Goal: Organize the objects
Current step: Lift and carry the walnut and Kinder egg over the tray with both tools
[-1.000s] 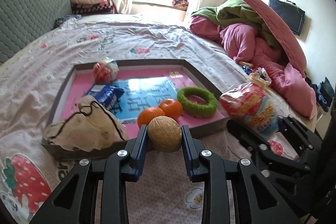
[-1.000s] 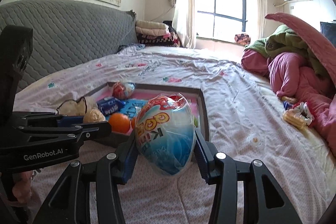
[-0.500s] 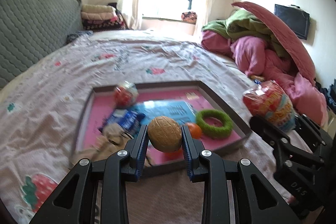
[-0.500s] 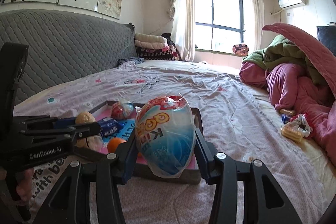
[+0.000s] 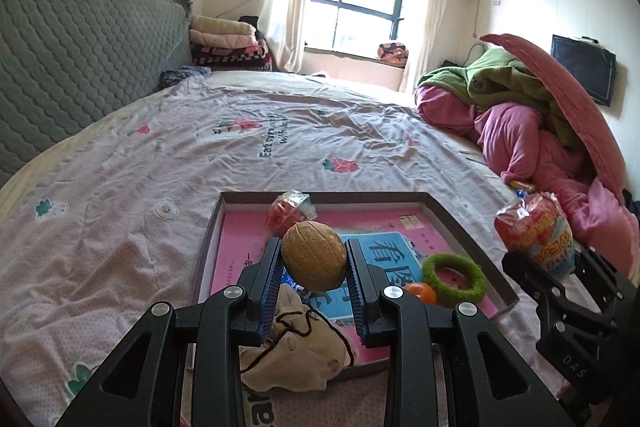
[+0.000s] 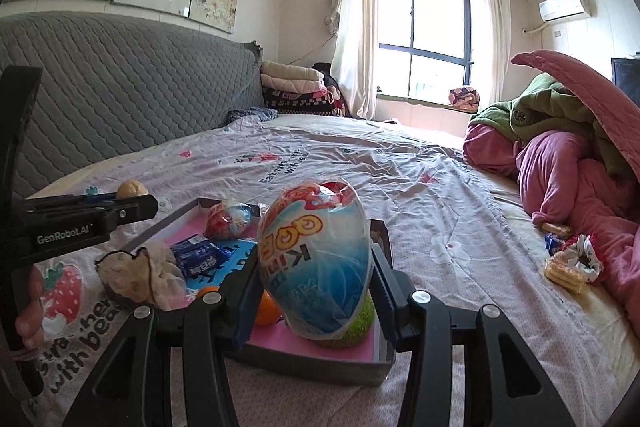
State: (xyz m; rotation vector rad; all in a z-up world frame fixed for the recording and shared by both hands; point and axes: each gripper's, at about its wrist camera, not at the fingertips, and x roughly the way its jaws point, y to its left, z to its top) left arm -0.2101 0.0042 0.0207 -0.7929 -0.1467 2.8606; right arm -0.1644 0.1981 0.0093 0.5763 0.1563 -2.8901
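My left gripper [image 5: 314,263] is shut on a brown walnut [image 5: 314,255] and holds it above the near part of a shallow pink-lined tray [image 5: 248,203] on the bed. My right gripper [image 6: 312,267] is shut on a large wrapped toy egg [image 6: 316,259], raised over the tray's near right corner [image 6: 380,227]; it also shows in the left wrist view [image 5: 536,231]. In the tray lie a small wrapped egg [image 5: 290,213], a blue packet [image 6: 198,255], a beige drawstring pouch [image 5: 296,351], an orange [image 5: 420,293] and a green fuzzy ring [image 5: 454,277].
The tray sits on a pink printed bedsheet [image 5: 160,187]. A heap of pink and green quilts [image 5: 540,115] lies at the right. Biscuit packets [image 6: 568,263] lie on the sheet near the quilts. A grey padded headboard [image 6: 120,99] runs along the left.
Both grippers have risen and tilted up while keeping their hold. The tray now looks lower and farther in both views. The walnut sits higher over the tray.
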